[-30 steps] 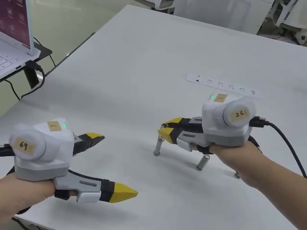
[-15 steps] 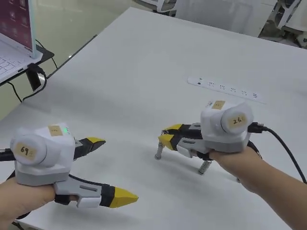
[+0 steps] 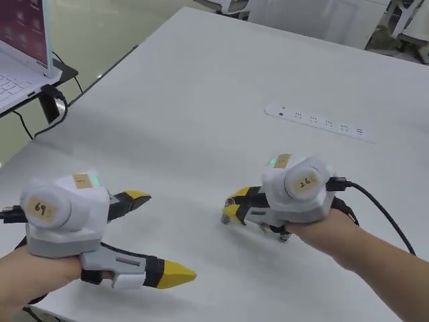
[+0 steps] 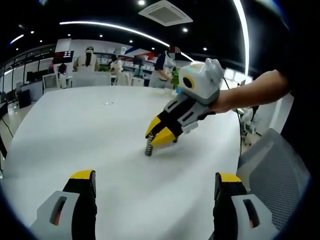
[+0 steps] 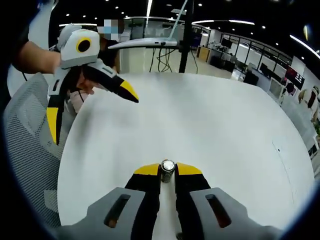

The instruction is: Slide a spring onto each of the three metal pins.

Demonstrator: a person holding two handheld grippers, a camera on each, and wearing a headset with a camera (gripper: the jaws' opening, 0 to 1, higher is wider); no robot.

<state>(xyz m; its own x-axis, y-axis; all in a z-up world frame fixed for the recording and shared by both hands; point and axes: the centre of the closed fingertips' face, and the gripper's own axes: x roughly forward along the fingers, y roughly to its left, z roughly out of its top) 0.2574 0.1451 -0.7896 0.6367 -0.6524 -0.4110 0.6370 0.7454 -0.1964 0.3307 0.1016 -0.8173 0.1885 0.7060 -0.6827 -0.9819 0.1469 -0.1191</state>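
My right gripper [image 3: 231, 204] tilts down at the white table [image 3: 181, 114], its yellow fingertips [image 5: 148, 170] shut around a coiled spring [image 5: 167, 170] that sits on an upright metal pin with a round shiny top. In the left gripper view the same spring [image 4: 148, 147] stands under the right gripper [image 4: 159, 134]. A second pin with a spring [image 3: 284, 234] peeks out below the right hand. My left gripper [image 3: 157, 235] hovers open at the near left, nothing between its fingers; its own view shows its jaws wide apart [image 4: 155, 180]. The left gripper [image 5: 92, 110] also shows in the right gripper view.
A white power strip [image 3: 320, 122] lies at the back right of the table. An open laptop [image 3: 20, 47] with cables stands on a side stand to the left. A black cable [image 3: 382, 208] trails from the right gripper. A mesh chair [image 4: 275, 170] stands by the near edge.
My right gripper has dropped lower and tilted down over the pin, with its tips now close to the table. My left gripper has stayed open in about the same place.
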